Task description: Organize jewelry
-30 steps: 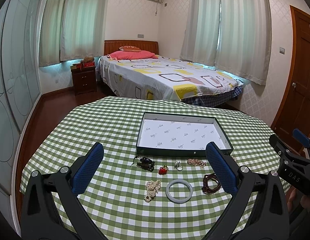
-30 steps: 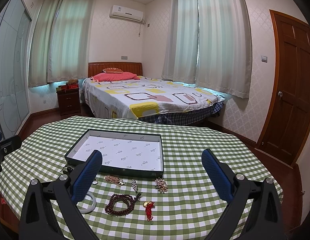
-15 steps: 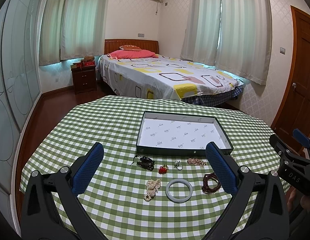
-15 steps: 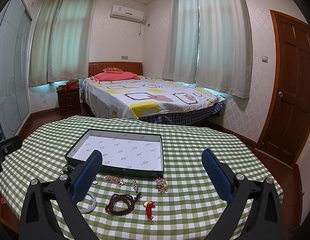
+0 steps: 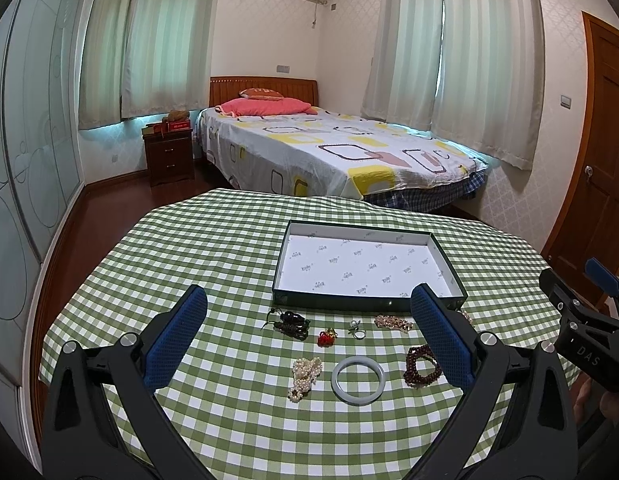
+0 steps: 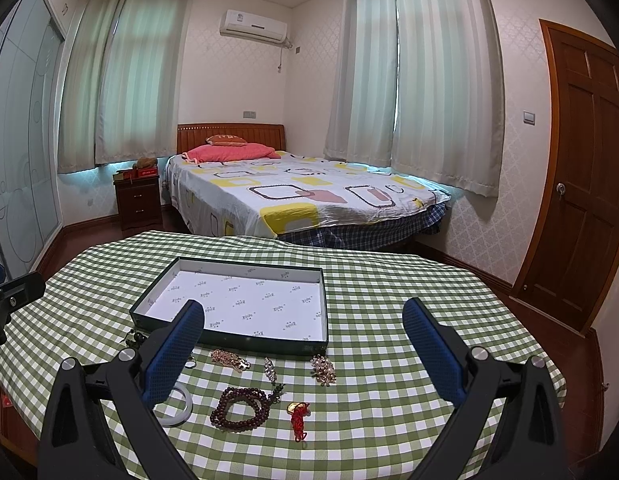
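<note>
A shallow dark-green box [image 5: 437, 245] [image 6: 324, 300] with a white printed lining stands empty on the checked table. In front of it lie several jewelry pieces: a pale jade bangle [image 5: 358, 379] [image 6: 177, 407], a pearl string [image 5: 305, 372], a dark-red bead bracelet [image 5: 420, 368] [image 6: 239, 408], a red charm [image 5: 326, 337], a ring [image 5: 357, 330], a black cord pendant [image 5: 289, 322], a red tassel charm [image 6: 298, 420]. My left gripper [image 5: 309, 332] is open and empty above them. My right gripper [image 6: 301, 344] is open and empty, and it shows at the right edge of the left view [image 5: 581, 320].
The round table [image 5: 213, 248] has a green-and-white checked cloth and drops off at its edges. Behind it stand a bed [image 5: 333, 156], a nightstand [image 5: 169, 156], curtained windows and a wooden door [image 6: 581, 176] at the right.
</note>
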`<action>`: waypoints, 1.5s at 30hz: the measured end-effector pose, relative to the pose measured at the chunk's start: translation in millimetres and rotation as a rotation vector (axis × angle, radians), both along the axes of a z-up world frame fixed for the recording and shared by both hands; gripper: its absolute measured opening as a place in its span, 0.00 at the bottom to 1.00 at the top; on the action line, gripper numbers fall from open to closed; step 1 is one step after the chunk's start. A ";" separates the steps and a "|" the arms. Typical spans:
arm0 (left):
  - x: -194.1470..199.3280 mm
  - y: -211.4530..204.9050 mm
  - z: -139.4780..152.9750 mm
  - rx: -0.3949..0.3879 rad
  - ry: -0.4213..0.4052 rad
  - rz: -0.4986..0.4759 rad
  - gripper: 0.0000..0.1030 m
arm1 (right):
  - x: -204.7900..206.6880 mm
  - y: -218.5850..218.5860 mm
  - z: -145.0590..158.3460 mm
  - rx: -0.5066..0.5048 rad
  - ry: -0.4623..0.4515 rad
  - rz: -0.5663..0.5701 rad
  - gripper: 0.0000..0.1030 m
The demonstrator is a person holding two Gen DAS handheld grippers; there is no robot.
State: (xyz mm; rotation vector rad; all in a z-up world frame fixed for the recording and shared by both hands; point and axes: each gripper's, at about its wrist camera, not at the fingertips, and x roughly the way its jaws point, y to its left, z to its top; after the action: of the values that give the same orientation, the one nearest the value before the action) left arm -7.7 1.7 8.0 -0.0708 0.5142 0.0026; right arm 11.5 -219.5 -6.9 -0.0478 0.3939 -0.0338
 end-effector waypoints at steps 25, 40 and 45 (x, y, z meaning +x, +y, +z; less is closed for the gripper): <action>12.4 2.9 -15.0 -0.007 0.047 0.006 0.96 | 6.3 3.6 -8.7 0.004 0.025 0.008 0.94; 56.3 20.1 -106.4 -0.017 0.217 0.007 0.96 | 39.1 -20.3 -83.5 0.036 0.115 0.011 0.94; 73.7 26.9 -142.4 -0.010 0.302 0.030 0.96 | 53.7 -28.6 -121.2 0.056 0.202 0.010 0.94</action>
State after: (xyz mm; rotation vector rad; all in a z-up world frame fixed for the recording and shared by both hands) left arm 65.9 28.6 -134.4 -0.0890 0.8151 0.0408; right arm 65.1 -248.1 -128.0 0.0021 0.5962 -0.0082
